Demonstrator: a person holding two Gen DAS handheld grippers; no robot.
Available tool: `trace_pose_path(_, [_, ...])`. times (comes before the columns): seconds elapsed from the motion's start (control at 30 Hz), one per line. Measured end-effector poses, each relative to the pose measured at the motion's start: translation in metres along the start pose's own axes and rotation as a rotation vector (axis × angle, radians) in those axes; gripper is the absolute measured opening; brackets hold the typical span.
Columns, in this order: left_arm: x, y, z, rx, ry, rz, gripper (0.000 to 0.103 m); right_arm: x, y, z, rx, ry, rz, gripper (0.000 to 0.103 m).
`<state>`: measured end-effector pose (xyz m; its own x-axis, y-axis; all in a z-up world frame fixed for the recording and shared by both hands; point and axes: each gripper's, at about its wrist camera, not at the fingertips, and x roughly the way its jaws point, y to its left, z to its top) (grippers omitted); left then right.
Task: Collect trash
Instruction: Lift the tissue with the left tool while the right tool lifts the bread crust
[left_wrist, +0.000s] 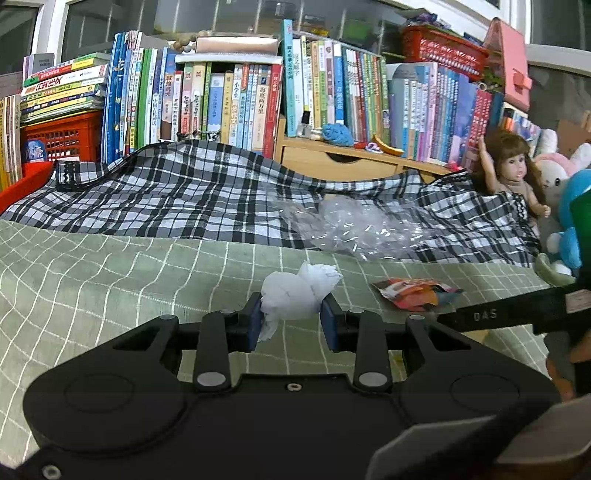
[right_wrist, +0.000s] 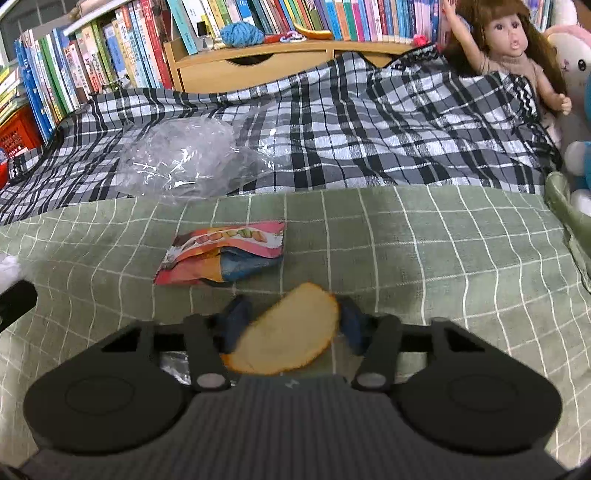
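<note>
Trash lies ahead of us on the bed (right_wrist: 424, 258): the wrapper (right_wrist: 225, 253) sits just beyond our right claw (right_wrist: 286, 330), long axis crosswise, peel (right_wrist: 286, 338) loose between its parted jaws. Our left claw (left_wrist: 291, 321) clamps tissue (left_wrist: 295, 295).

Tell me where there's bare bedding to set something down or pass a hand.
Free: the green grid sheet right of the snack wrapper, up to the plaid blanket, and the stretch left of the left tongs holding the tissue wad. Crowded: the middle, with wrapper and clear plastic bag, and the far right by the doll.
</note>
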<state>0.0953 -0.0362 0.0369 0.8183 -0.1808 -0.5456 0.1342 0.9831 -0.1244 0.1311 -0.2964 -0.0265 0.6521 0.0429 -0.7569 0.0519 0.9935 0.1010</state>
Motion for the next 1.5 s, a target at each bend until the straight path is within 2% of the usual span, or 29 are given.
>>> trace_pose_path(0.03, [-0.003,0.0,-0.001,0.004,-0.005,-0.002,0.031,-0.003,-0.002,-0.001,0.015,-0.004,0.012,0.035])
trace_pose_path(0.07, [-0.008,-0.001,-0.002,0.01,-0.013,-0.005,0.031,-0.005,-0.006,-0.001,0.031,-0.004,0.025,0.019])
trace_pose_path(0.17, [-0.021,-0.001,-0.005,0.017,-0.024,-0.019,0.031,-0.014,-0.019,-0.004,0.081,-0.008,0.078,0.015])
trace_pose_path(0.4, [-0.056,0.0,-0.013,0.01,-0.046,-0.057,0.031,-0.039,-0.03,-0.015,0.031,-0.044,0.108,0.014])
trace_pose_path(0.43, [-0.06,0.0,-0.014,0.01,-0.051,-0.063,0.031,-0.042,-0.031,-0.016,0.008,-0.044,0.092,0.017])
trace_pose_path(0.5, [-0.07,-0.002,-0.017,0.024,-0.063,-0.068,0.031,-0.045,-0.032,-0.016,-0.033,-0.056,0.026,0.039])
trace_pose_path(0.57, [-0.079,-0.004,-0.02,0.04,-0.076,-0.068,0.031,-0.047,-0.03,-0.018,-0.116,-0.078,0.016,0.069])
trace_pose_path(0.67, [-0.088,-0.004,-0.024,0.042,-0.08,-0.077,0.031,-0.051,-0.022,-0.025,-0.258,-0.136,0.026,0.084])
trace_pose_path(0.8, [-0.091,-0.004,-0.026,0.04,-0.08,-0.078,0.031,-0.044,-0.006,-0.035,-0.344,-0.142,0.059,0.089])
trace_pose_path(1.03, [-0.092,-0.001,-0.032,0.034,-0.071,-0.072,0.031,-0.019,0.008,-0.041,-0.297,-0.15,0.058,0.089])
trace_pose_path(1.13, [-0.091,0.001,-0.035,0.033,-0.067,-0.069,0.031,-0.014,0.006,-0.045,-0.269,-0.158,0.09,0.088])
trace_pose_path(1.2, [-0.09,0.002,-0.036,0.036,-0.064,-0.068,0.031,-0.015,0.006,-0.048,-0.266,-0.172,0.107,0.082])
trace_pose_path(1.27, [-0.088,0.002,-0.036,0.041,-0.063,-0.069,0.031,-0.019,0.007,-0.05,-0.274,-0.193,0.111,0.068])
trace_pose_path(1.37, [-0.087,0.0,-0.037,0.048,-0.067,-0.065,0.031,-0.026,0.005,-0.053,-0.279,-0.225,0.12,0.059])
trace_pose_path(1.5, [-0.09,-0.002,-0.039,0.048,-0.072,-0.069,0.032,-0.035,0.002,-0.057,-0.28,-0.254,0.117,0.054])
